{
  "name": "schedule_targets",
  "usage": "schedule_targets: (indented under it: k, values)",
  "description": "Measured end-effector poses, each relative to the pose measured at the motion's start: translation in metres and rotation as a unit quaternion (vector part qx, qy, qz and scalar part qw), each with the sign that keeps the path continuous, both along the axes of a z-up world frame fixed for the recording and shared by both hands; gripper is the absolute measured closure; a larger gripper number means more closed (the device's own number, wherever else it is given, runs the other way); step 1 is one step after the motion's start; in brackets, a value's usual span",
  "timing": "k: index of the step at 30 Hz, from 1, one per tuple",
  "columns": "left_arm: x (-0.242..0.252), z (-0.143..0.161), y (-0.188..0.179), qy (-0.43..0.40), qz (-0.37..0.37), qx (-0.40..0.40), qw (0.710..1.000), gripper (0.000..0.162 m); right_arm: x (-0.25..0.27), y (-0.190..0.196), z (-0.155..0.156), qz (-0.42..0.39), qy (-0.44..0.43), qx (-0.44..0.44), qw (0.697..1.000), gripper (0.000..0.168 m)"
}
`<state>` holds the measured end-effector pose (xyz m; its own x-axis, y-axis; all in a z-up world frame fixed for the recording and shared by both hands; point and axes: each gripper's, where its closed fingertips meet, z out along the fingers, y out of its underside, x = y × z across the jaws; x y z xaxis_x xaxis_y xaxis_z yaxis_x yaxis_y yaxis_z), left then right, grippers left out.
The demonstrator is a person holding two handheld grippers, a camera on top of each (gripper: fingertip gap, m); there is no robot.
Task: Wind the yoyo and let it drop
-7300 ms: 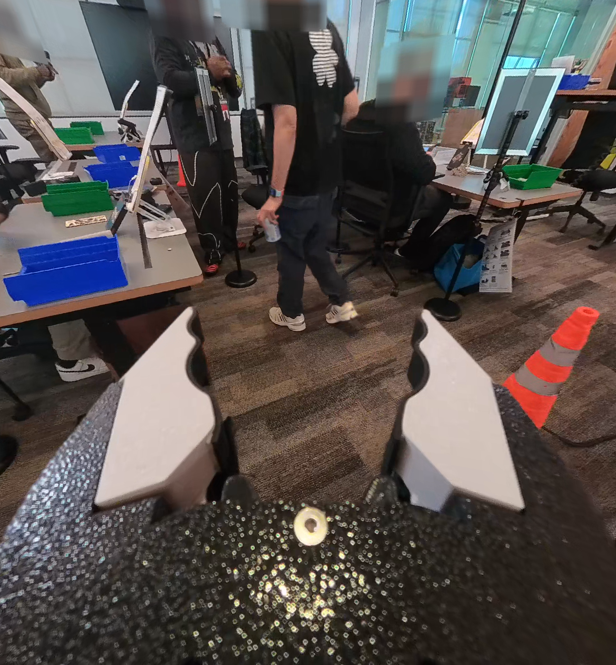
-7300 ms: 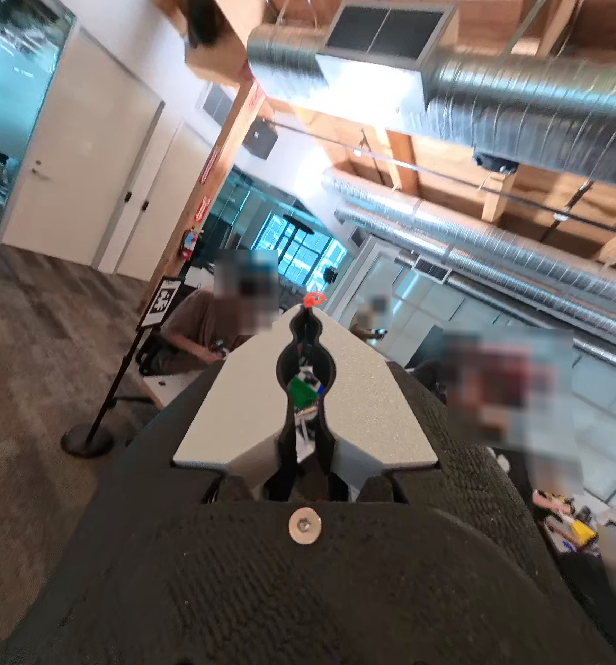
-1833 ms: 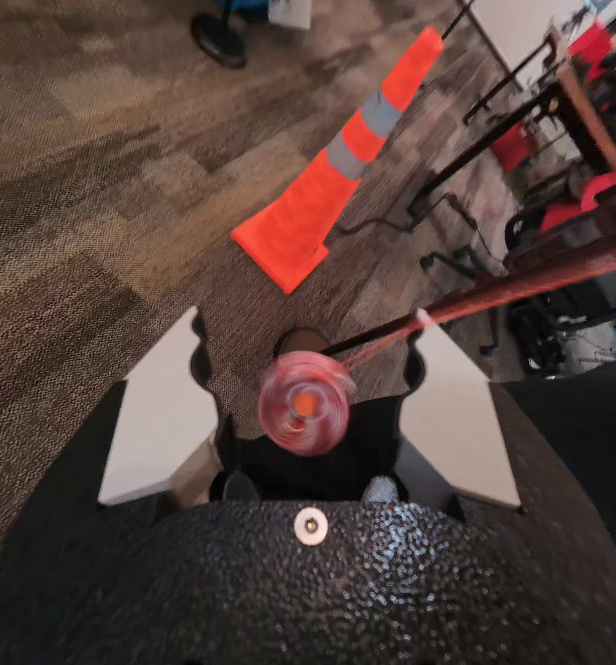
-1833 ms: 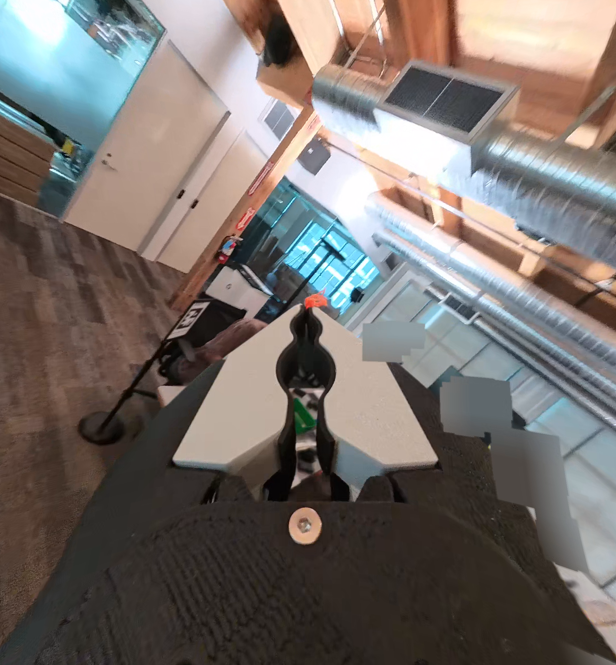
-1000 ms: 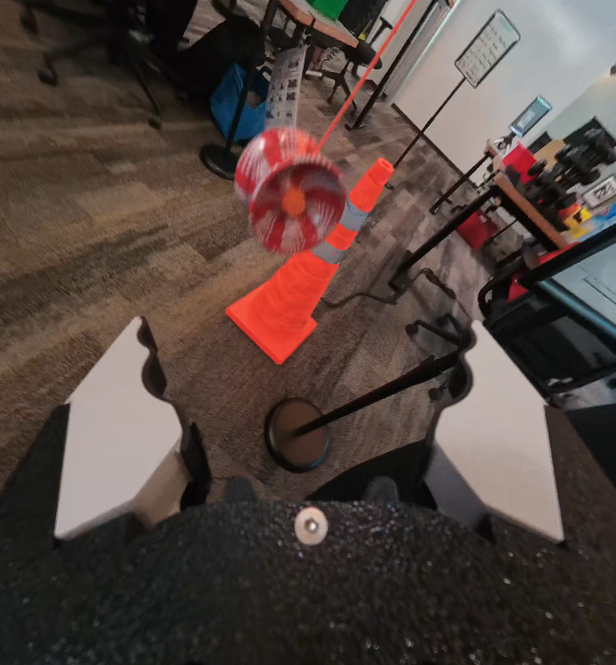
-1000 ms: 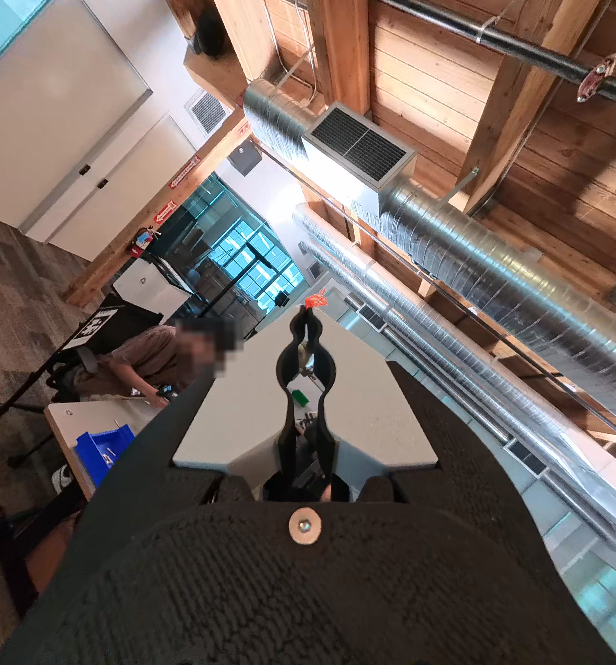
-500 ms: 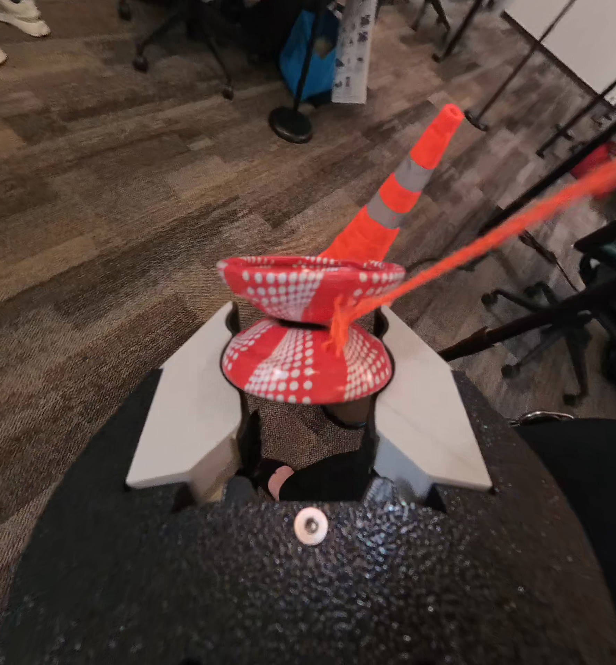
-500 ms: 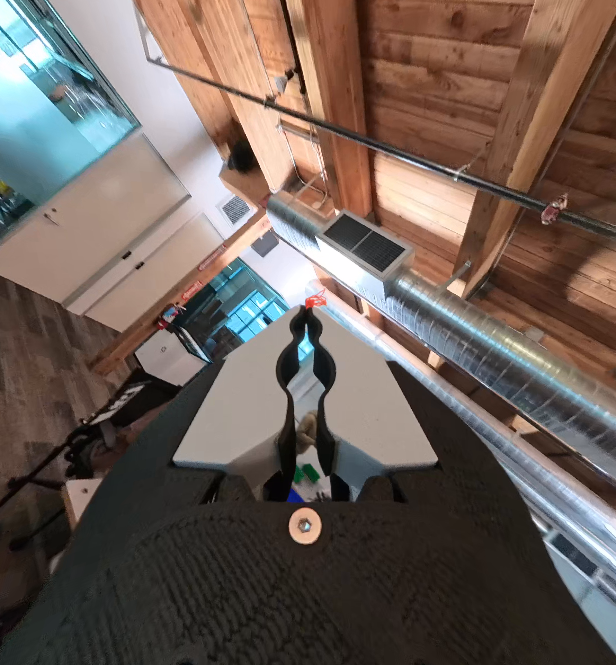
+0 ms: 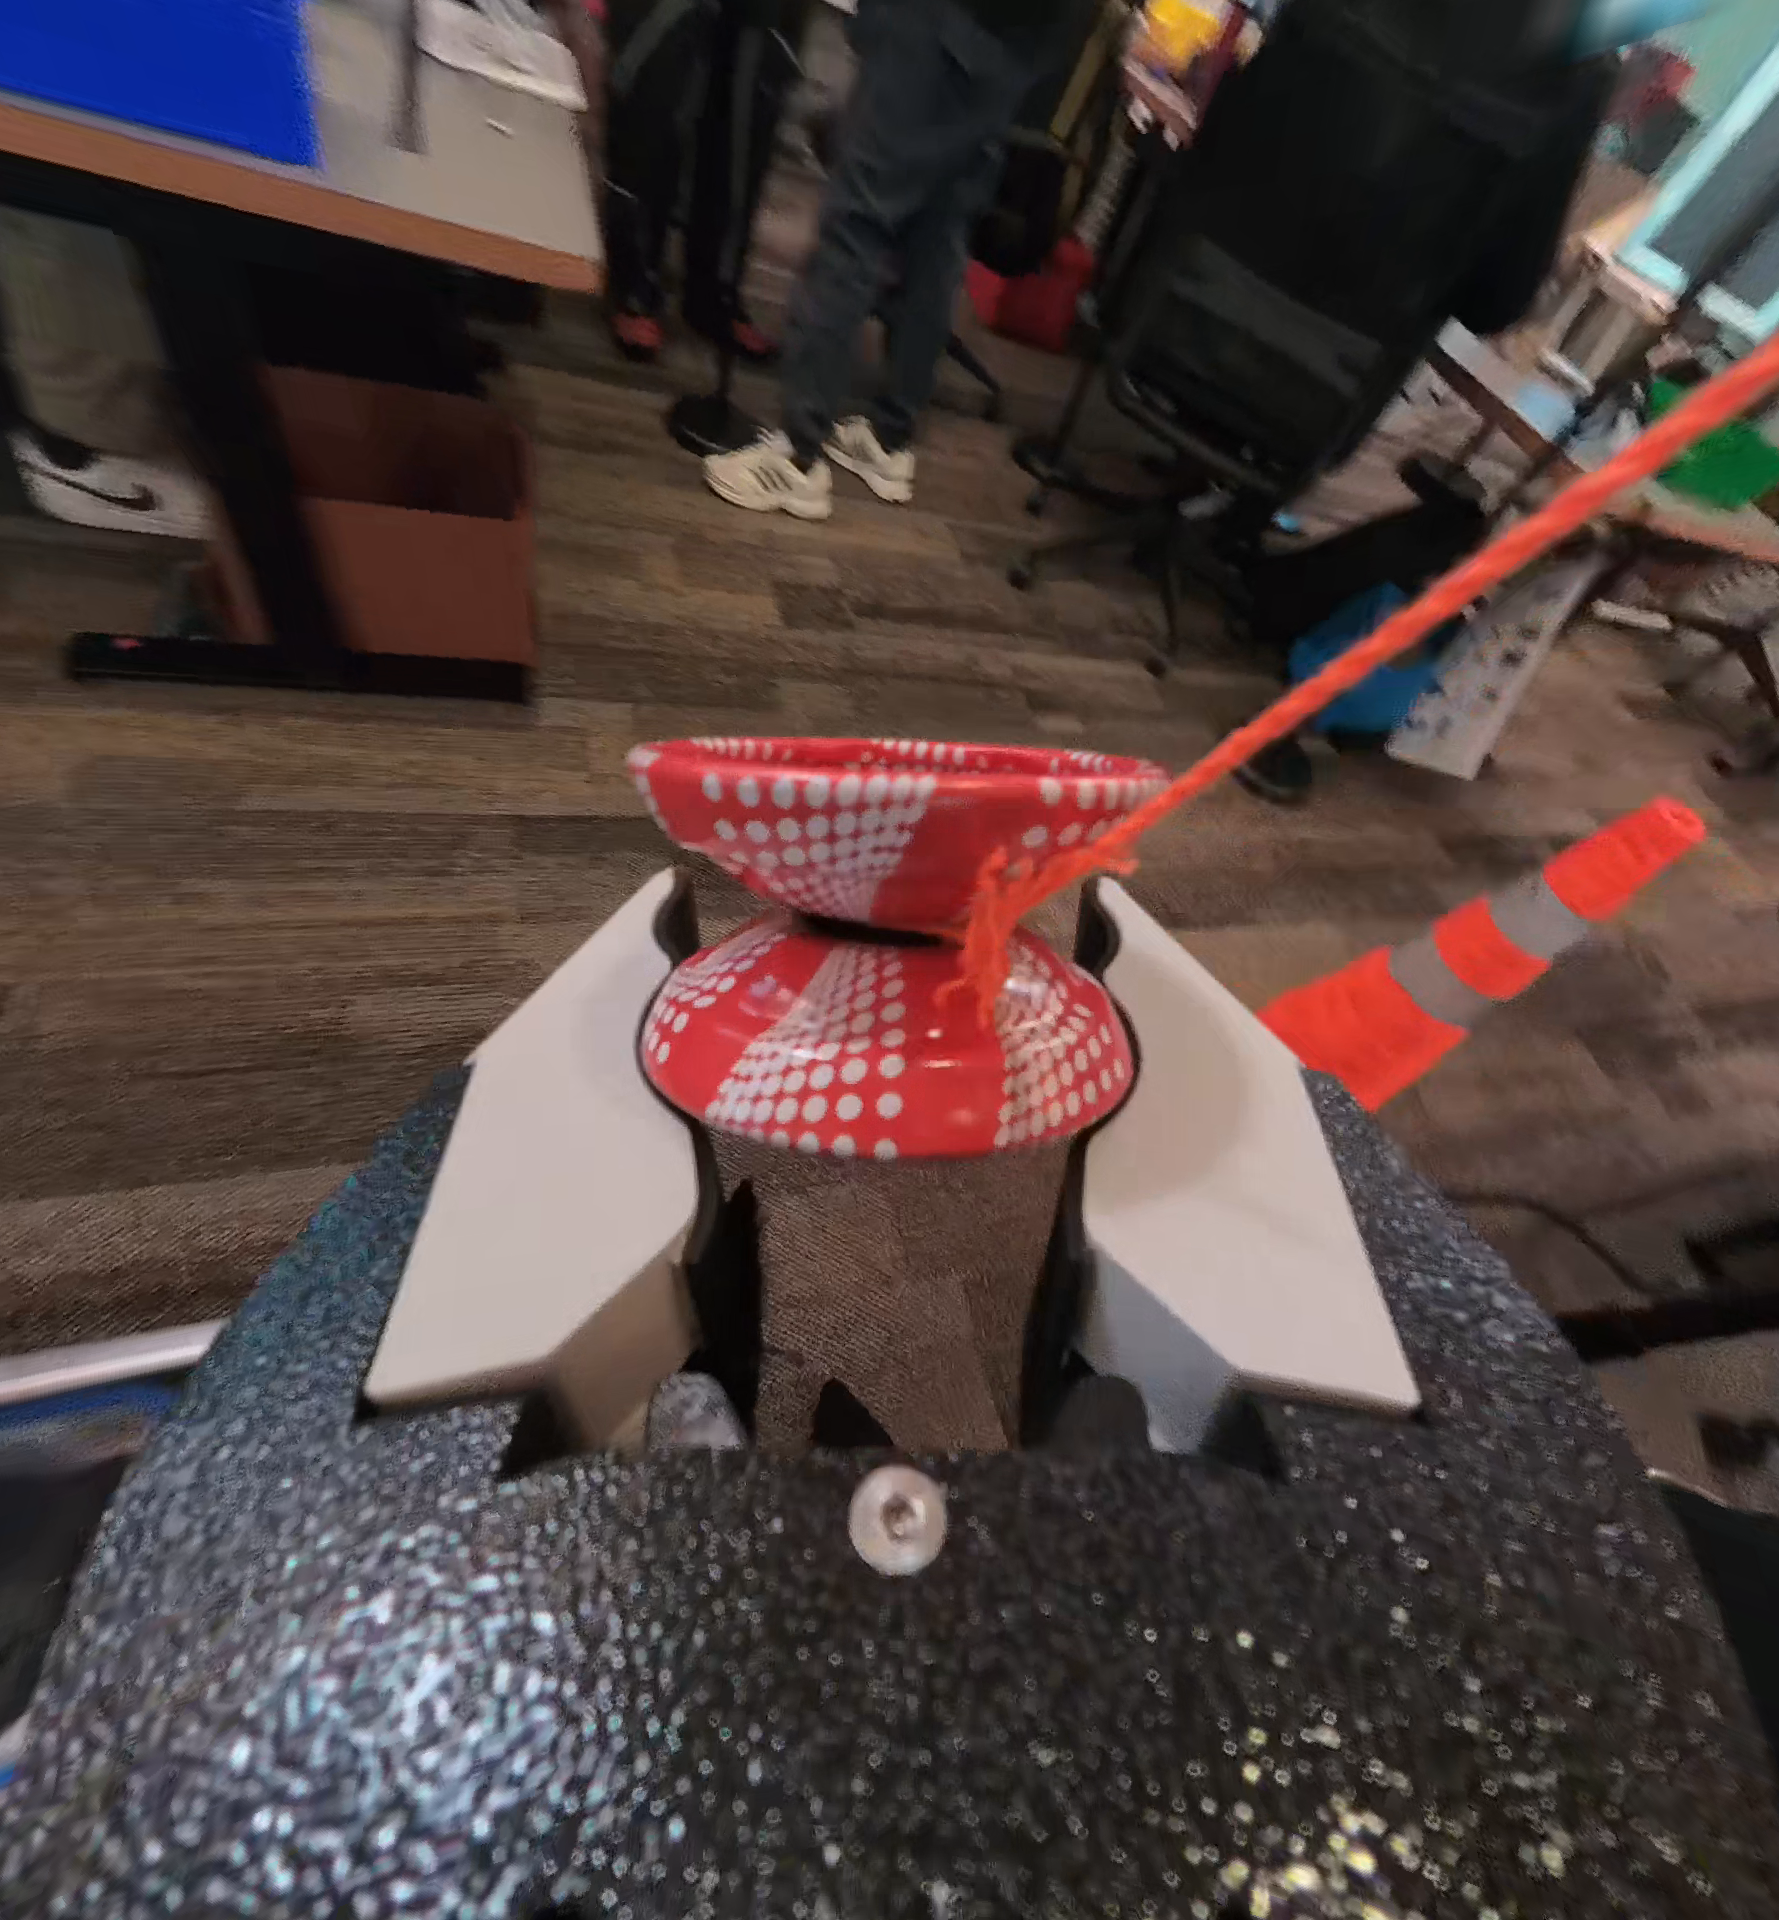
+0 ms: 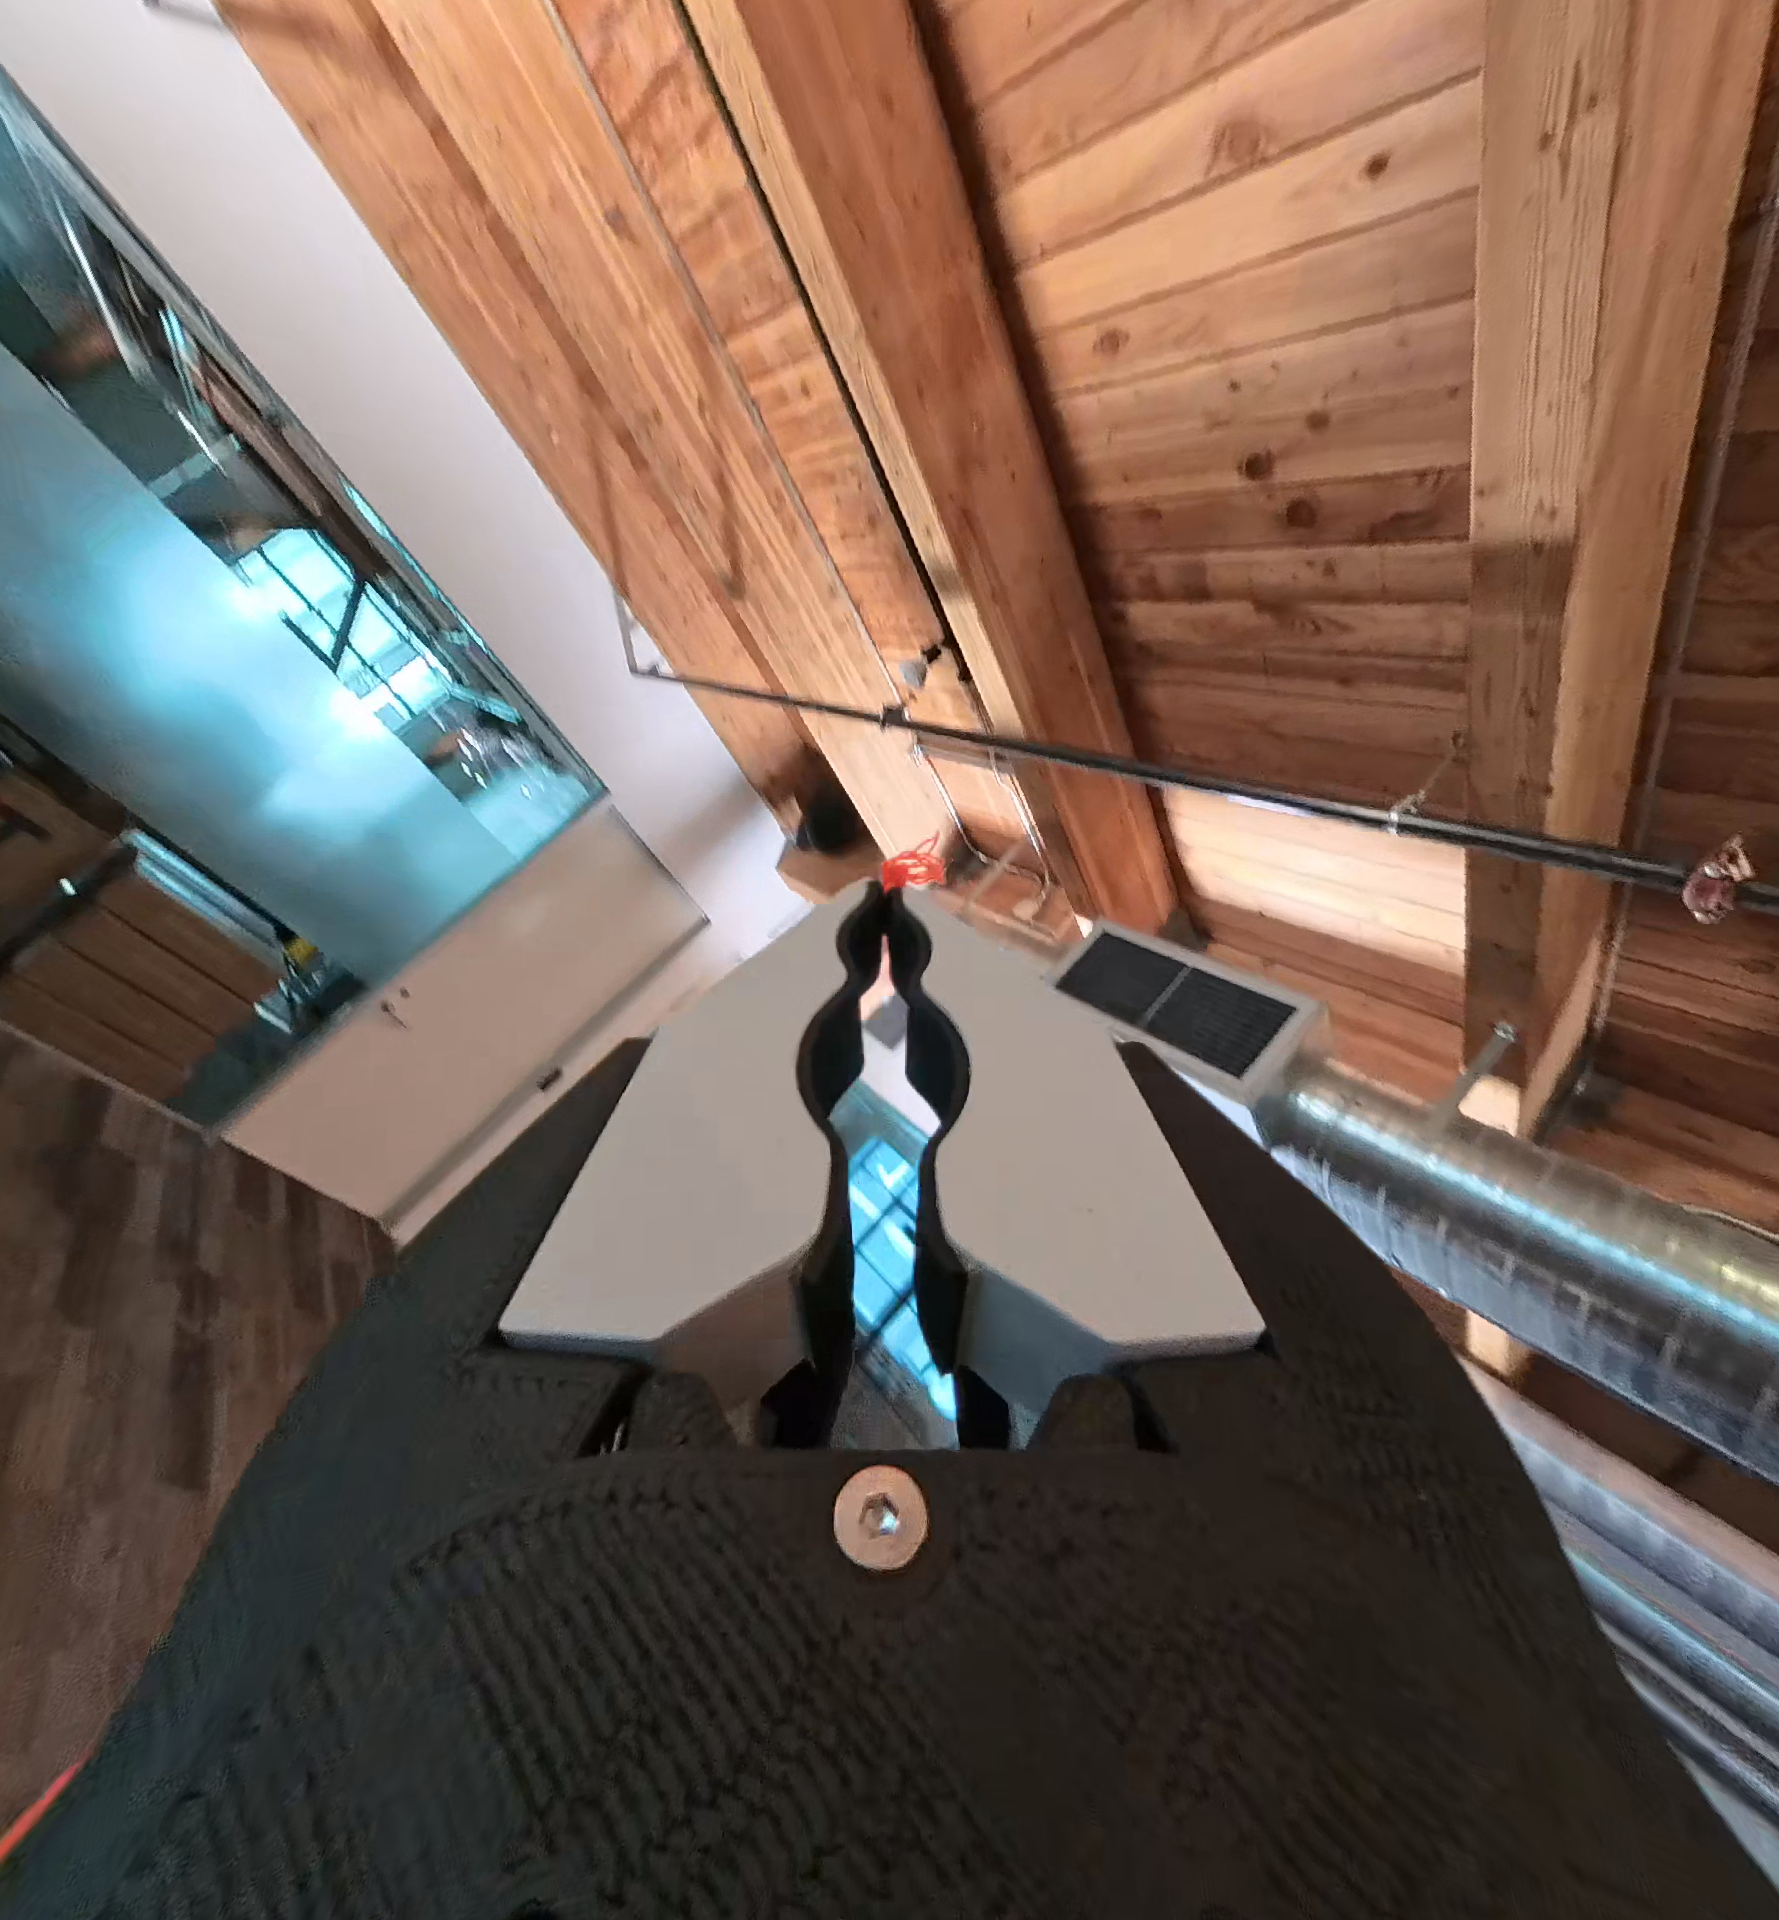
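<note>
1. The left gripper point(image 9: 885, 914) is clamped on the red yoyo point(image 9: 890, 935) with white dots; its lower half sits wedged between the two pale fingers point(image 9: 573, 1122), and its upper half rises above their tips.
2. An orange string point(image 9: 1436, 613) leaves the yoyo's waist and runs taut toward 2 o'clock, out of the left wrist view.
3. An orange traffic cone point(image 9: 1467, 956) lies at 3 o'clock, near the gripper, tilted in this view.
4. At 11 o'clock a table point(image 9: 469, 218) stands over a brown box point(image 9: 417, 530); a person's legs and white shoes point(image 9: 812, 468) are at 12 o'clock, and an office chair point(image 9: 1228, 343) at 1 o'clock.
5. Open carpet point(image 9: 241, 883) lies from 9 to 10 o'clock.
6. The right gripper point(image 10: 893, 904) points up at a wooden ceiling point(image 10: 1228, 416), its jaws pinched together on a frayed orange string end point(image 10: 911, 868) at the tips.
7. A metal duct point(image 10: 1539, 1247) runs at 3 o'clock, and a thin black rod point(image 10: 1280, 795) crosses above the tips.
</note>
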<state>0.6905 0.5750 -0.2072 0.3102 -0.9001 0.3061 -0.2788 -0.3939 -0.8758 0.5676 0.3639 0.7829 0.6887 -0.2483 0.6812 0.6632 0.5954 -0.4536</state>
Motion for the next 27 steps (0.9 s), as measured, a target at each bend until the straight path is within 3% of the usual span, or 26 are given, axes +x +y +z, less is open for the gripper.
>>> schedule_targets:
  k: [6, 11, 17, 22, 27]
  values:
    - [-0.130, 0.068, 0.019, -0.058, 0.141, 0.046, 0.987, 0.091, -0.035, -0.020, 0.004, 0.139, 0.016, 0.021, 0.990, 0.168]
    - [-0.276, 0.119, 0.018, -0.062, 0.301, 0.102, 0.946, 0.091, -0.066, 0.047, -0.045, 0.223, 0.014, -0.066, 0.973, 0.168]
    - [-0.431, 0.117, -0.007, -0.026, 0.451, 0.080, 0.889, 0.091, -0.147, 0.150, -0.161, 0.294, -0.033, -0.206, 0.933, 0.168]
    - [-0.494, 0.088, -0.012, 0.062, 0.475, 0.015, 0.878, 0.091, -0.233, 0.222, -0.280, 0.343, -0.074, -0.322, 0.879, 0.168]
    - [-0.534, 0.069, 0.000, 0.203, 0.474, -0.009, 0.857, 0.090, -0.291, 0.265, -0.385, 0.414, -0.041, -0.400, 0.817, 0.168]
